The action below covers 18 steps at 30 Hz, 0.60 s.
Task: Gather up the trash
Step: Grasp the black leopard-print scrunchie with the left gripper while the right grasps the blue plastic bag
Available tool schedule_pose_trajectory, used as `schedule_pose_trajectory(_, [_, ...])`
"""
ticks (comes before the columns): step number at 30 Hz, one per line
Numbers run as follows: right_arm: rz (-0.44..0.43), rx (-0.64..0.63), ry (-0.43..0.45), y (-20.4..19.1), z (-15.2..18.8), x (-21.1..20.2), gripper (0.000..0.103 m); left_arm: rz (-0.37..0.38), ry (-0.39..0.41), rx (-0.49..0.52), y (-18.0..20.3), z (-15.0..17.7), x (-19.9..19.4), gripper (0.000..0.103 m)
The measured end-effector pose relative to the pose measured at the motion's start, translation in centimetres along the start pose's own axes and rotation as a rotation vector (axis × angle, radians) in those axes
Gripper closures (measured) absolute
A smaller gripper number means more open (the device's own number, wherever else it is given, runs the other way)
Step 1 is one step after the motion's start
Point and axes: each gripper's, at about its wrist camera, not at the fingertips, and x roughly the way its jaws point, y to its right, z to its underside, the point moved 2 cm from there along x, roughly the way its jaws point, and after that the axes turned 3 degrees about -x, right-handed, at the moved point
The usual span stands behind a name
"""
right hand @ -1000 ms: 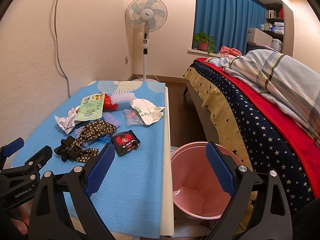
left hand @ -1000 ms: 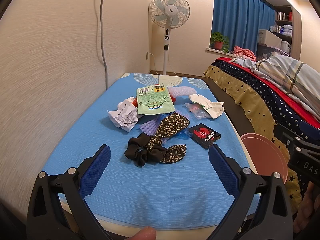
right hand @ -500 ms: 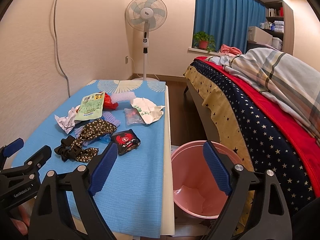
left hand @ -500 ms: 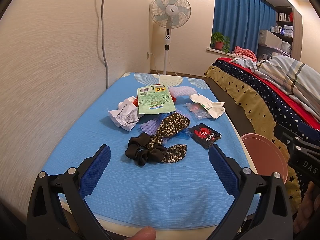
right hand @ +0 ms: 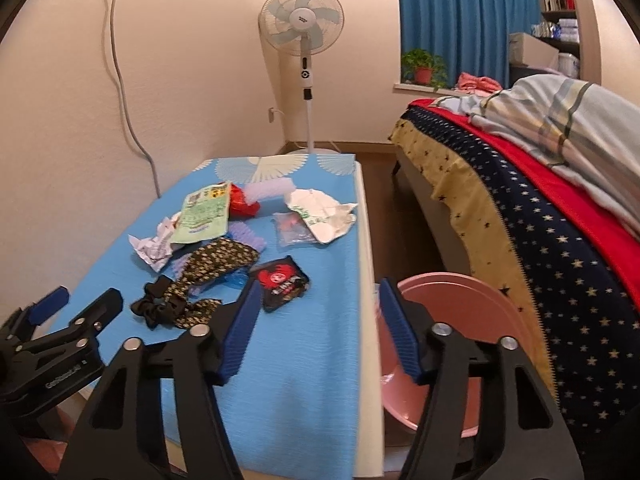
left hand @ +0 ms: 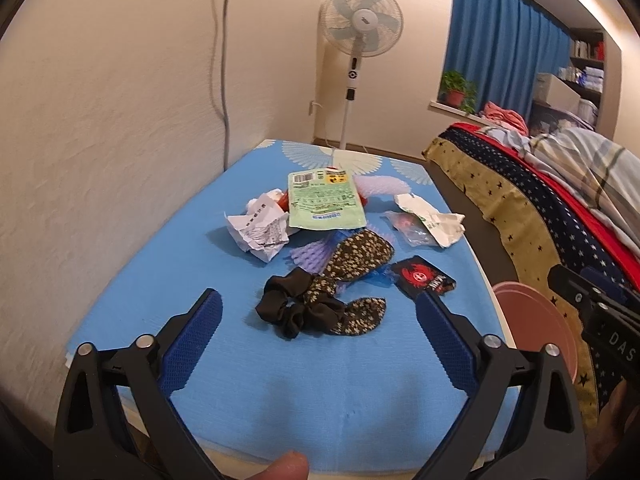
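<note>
Trash lies on a blue-covered table: a crumpled receipt, a green packet, a white torn wrapper, a black-and-red packet and a clear wrapper. A black scrunchie with floral fabric lies nearest. My left gripper is open and empty, short of the scrunchie. My right gripper is open and empty, jaws partly narrowed, over the table's right edge near the black-and-red packet. A pink bucket stands on the floor to the right.
A bed with star-patterned covers runs along the right. A standing fan is at the far end. A wall with a hanging cable borders the table's left side. The left gripper shows in the right wrist view.
My right gripper has moved left toward the table and its jaws have narrowed. My left gripper has barely moved.
</note>
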Motion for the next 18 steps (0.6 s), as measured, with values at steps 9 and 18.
schedule_pose_trajectory(9, [-0.091, 0.084, -0.024, -0.9, -0.5, 4.4, 0.066, -0.067, -0.034, -0.073, -1.8, -0.1, 3.7, 0.03])
schedule_pose_trajectory(18, [-0.16, 0.111, -0.072, -2.4, 0.2, 9.0, 0.067, -0.112, -0.128, -0.147, -3.8, 0.9, 8.5, 0.032])
